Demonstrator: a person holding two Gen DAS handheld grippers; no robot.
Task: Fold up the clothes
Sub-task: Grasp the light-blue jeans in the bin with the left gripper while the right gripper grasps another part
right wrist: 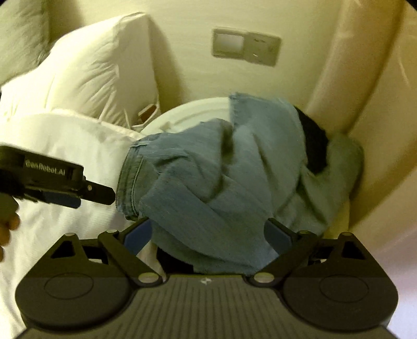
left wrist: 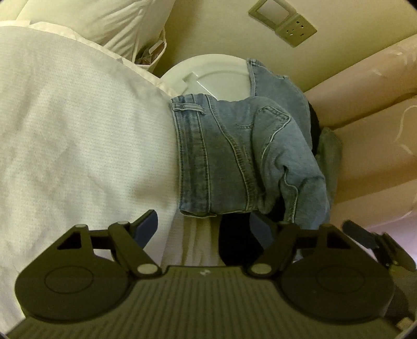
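A crumpled pair of light blue jeans [left wrist: 234, 146] lies heaped partly on the white bedcover [left wrist: 78, 125] and partly on a round white lid [left wrist: 216, 75]. My left gripper [left wrist: 204, 229] hangs open just short of the waistband end, with only hanging white sheet and dark cloth between its pads. In the right wrist view the jeans [right wrist: 221, 182] bulge between the spread fingers of my right gripper [right wrist: 208, 234], whose blue pads [right wrist: 277, 236] stand beside the denim without clearly pinching it. The left gripper [right wrist: 99, 195] shows side-on at the left, over the bedcover.
A white pillow [right wrist: 99, 65] leans on the wall behind the bed. A black garment [left wrist: 315, 125] sits tucked under the jeans on the right. A beige padded curved surface [left wrist: 370, 109] closes off the right side. A socket panel [left wrist: 284, 23] is on the wall.
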